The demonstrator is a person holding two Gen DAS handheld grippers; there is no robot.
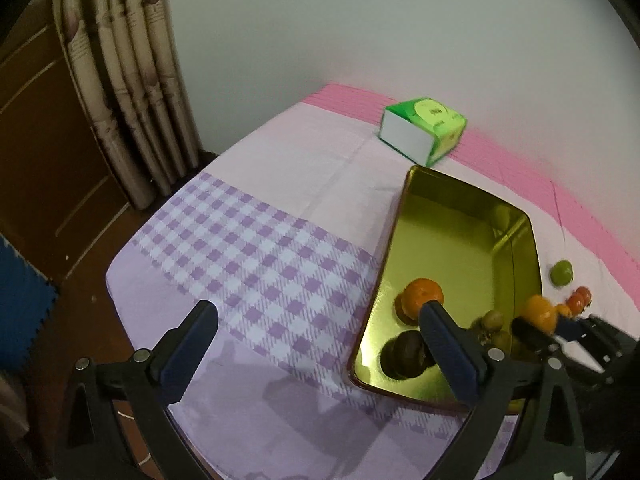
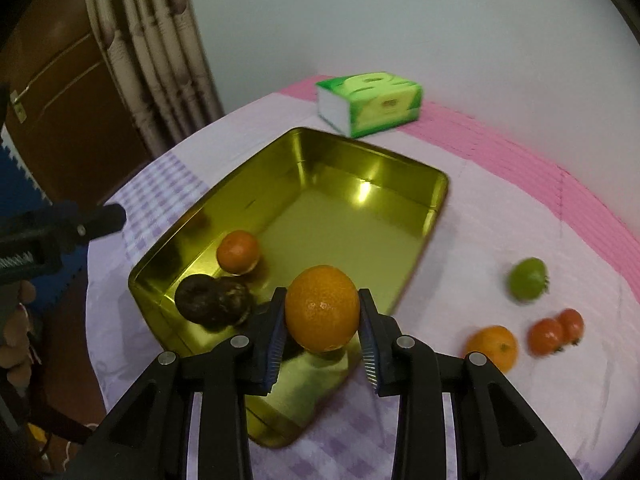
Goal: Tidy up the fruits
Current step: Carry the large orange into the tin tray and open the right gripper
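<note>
1. The right gripper (image 2: 322,328) is clamped on an orange (image 2: 322,307), its pads pressing both sides of the fruit, which hangs above the near end of the gold tin (image 2: 436,200).
2. The left gripper (image 1: 320,344) stands wide open with nothing between its fingers, over the checked cloth (image 1: 260,264) just beside the tin's left wall.
3. Inside the tin lie a smaller orange (image 2: 238,251) and, touching it, two dark brown fruits (image 2: 212,300), all at the near left corner; the far half is bare.
4. On the cloth to the right of the tin sit a green fruit (image 2: 528,279), two small red fruits (image 2: 556,332) touching each other, and another orange (image 2: 491,347) near them.
5. A green tissue pack (image 2: 370,102) lies beyond the tin's far end, by the wall; a striped curtain (image 2: 152,52) hangs at the far left.
</note>
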